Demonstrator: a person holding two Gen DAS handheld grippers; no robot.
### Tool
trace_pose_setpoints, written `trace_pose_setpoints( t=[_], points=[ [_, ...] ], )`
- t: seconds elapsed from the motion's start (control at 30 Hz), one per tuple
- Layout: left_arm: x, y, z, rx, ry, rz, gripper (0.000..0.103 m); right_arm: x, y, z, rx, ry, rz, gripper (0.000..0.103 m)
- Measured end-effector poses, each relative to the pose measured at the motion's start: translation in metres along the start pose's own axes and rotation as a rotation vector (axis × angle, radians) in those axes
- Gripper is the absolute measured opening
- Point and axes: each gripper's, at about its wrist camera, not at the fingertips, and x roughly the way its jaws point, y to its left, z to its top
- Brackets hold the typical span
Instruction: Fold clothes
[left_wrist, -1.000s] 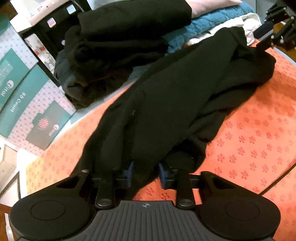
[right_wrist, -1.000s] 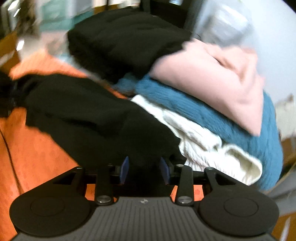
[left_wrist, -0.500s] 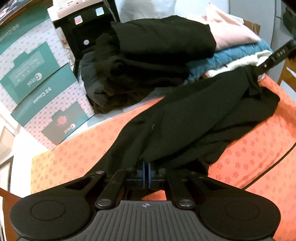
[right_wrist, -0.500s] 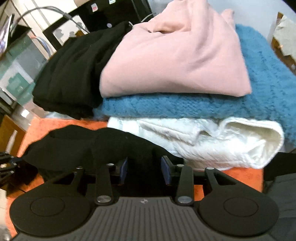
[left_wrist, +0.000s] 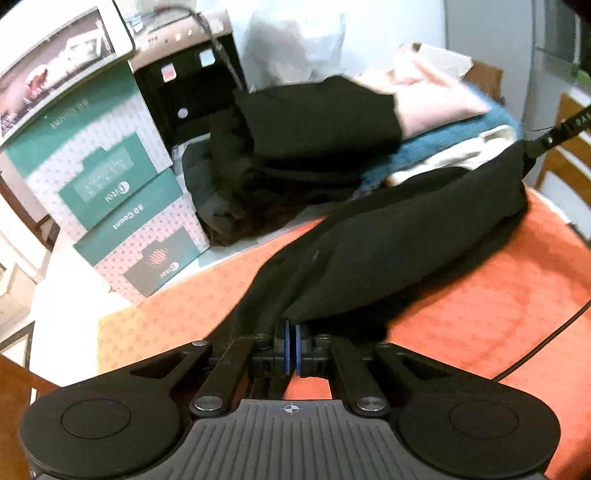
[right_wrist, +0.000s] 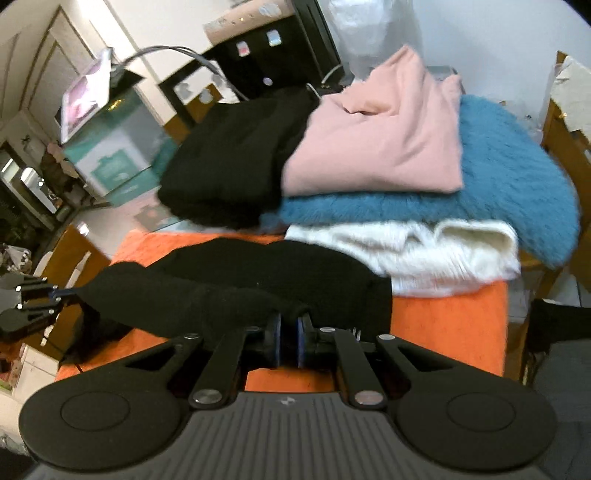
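A black garment (left_wrist: 406, 236) hangs stretched above the orange patterned mat (left_wrist: 192, 317), partly lifted off it. My left gripper (left_wrist: 290, 334) is shut on one bunched end, its blue pads pressed together on the cloth. In the left wrist view, my right gripper (left_wrist: 532, 147) grips the far end at the upper right. In the right wrist view, the right gripper (right_wrist: 289, 332) has its jaws closing, with the black garment (right_wrist: 236, 288) pinched between the pads. The left gripper (right_wrist: 55, 293) shows at the far left, holding the other end.
A stack of folded clothes lies behind the mat: pink (right_wrist: 380, 140), blue (right_wrist: 509, 192), white (right_wrist: 443, 251) and black (right_wrist: 236, 166). Teal and white boxes (left_wrist: 110, 206) and a black appliance (left_wrist: 192, 92) stand at the left. A thin black cable (left_wrist: 546, 343) crosses the mat. A wooden chair (right_wrist: 565, 140) is at the right.
Both grippers rose and pulled the black garment up off the mat. The left jaws closed on the cloth first, and the right jaws have now closed in on the other end.
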Motion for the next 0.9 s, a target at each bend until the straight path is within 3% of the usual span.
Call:
trace_pose_setpoints(
  t=[0.2, 0.33, 0.47, 0.67, 0.9],
  points=[
    [-0.065, -0.037, -0.041, 0.064, 0.032, -0.090, 0.005, -0.062, 0.032, -0.083, -0.005, 0.032, -0.045, 0.009],
    [-0.089, -0.071, -0.084, 0.112, 0.115, -0.178, 0.005, -0.081, 0.041, -0.144, 0.035, 0.070, -0.078, 0.009],
    [-0.090, -0.097, -0.127, 0.113, 0.227, -0.262, 0.005, -0.082, 0.041, -0.203, 0.105, 0.123, -0.133, 0.009],
    [-0.071, -0.111, -0.165, 0.111, 0.327, -0.307, 0.005, -0.069, 0.042, -0.271, 0.167, 0.185, -0.199, 0.009],
    [-0.044, -0.103, -0.190, 0.193, 0.413, -0.330, 0.004, -0.044, 0.059, -0.308, 0.115, 0.229, -0.355, 0.013]
  ],
)
